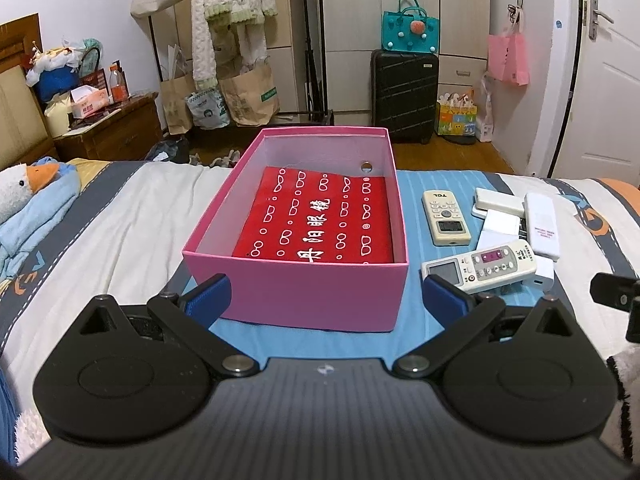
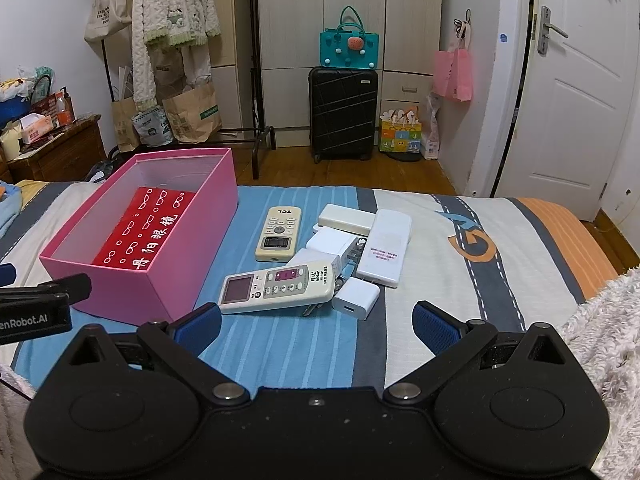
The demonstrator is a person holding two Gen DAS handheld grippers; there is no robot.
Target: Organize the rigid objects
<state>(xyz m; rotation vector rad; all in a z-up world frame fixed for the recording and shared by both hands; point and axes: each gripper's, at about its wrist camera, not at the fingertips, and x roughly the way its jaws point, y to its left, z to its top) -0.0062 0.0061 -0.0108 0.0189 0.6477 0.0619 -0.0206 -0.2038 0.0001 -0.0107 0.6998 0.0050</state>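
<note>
Blue rubbery pads line the fingers of my right gripper [image 2: 316, 326], and they stand spread wide with nothing between them, hovering over the striped bedspread [image 2: 460, 248]. Just ahead of them, a little toward the left finger, lies the white remote with the grey screen [image 2: 278, 288], the nearest of the clutter; its long axis runs crosswise to my fingers, screen end toward the left finger, so I judge I would have to turn the wrist to pinch it across its narrow width. It is hard, smooth plastic, slab-shaped, and it rests partly on other pieces, so it may rock. Just past the remote's far end, still between the fingers' lines, sits a small white charger cube [image 2: 356, 298], glossy and square. Farther ahead is the cream TCL remote [image 2: 278, 234], lengthwise to my fingers, and beyond the right finger a flat white remote [image 2: 384, 246] lying face down beside a pale oblong case [image 2: 346, 218]. The pink cardboard box [image 2: 120, 292] stands off the left finger, open, a red printed packet [image 2: 144, 232] flat in its bottom. My left gripper [image 1: 326, 300] is likewise spread and empty, with the box's near wall directly ahead between its fingers, so the right hand is the nearer one to the loose pieces.
</note>
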